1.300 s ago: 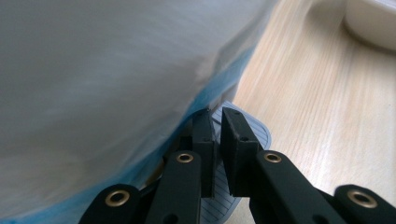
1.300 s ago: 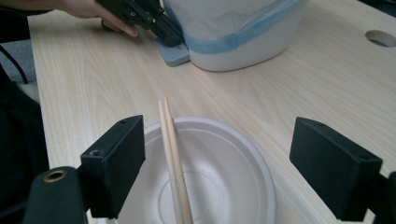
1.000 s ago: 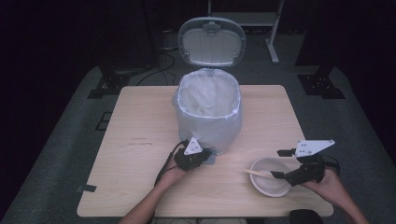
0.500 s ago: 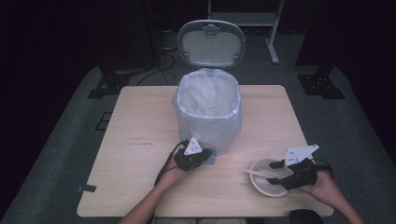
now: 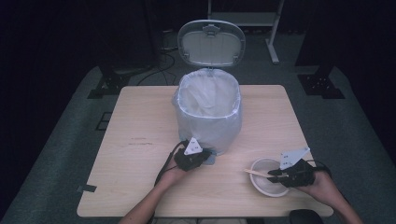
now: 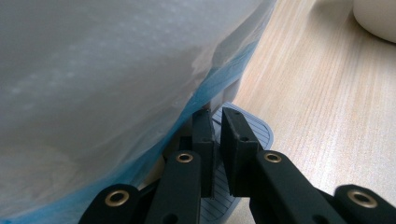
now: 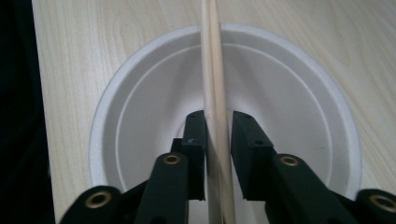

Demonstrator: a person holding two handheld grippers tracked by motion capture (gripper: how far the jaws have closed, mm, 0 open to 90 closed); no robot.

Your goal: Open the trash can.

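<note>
High view shows a pale wooden worktop [image 5: 140, 121] with rounded corners and a wide bare stretch along its left half, marked by faint pencil-like scratches. At the middle stands a bin [image 5: 208, 114], round-walled and lined with a thin, crinkled white bag whose blue drawstring hem sags at the base; its grey lid stands upright behind it, past the far edge. The left gripper [image 5: 198, 156] sits against the front of the bin, and in the left gripper view its jaws are drawn nearly together, nothing between them, resting over the ribbed grey foot pedal [image 6: 252, 133] that juts from under the bag. To the right, near the front edge of the worktop, lies a smooth white bowl [image 5: 262, 179], shallow and round, with open wood between it and the bin and a narrow strip to the right edge. A pair of pale wooden chopsticks [image 7: 214, 70], thin and straight, lies across the bowl, the tips reaching past its left rim. The right gripper [image 5: 274, 173] hovers over the bowl; its jaws have just been closing and now stand narrow on either side of the chopsticks, the pads close beside the sticks, though whether they press on them I cannot tell.
</note>
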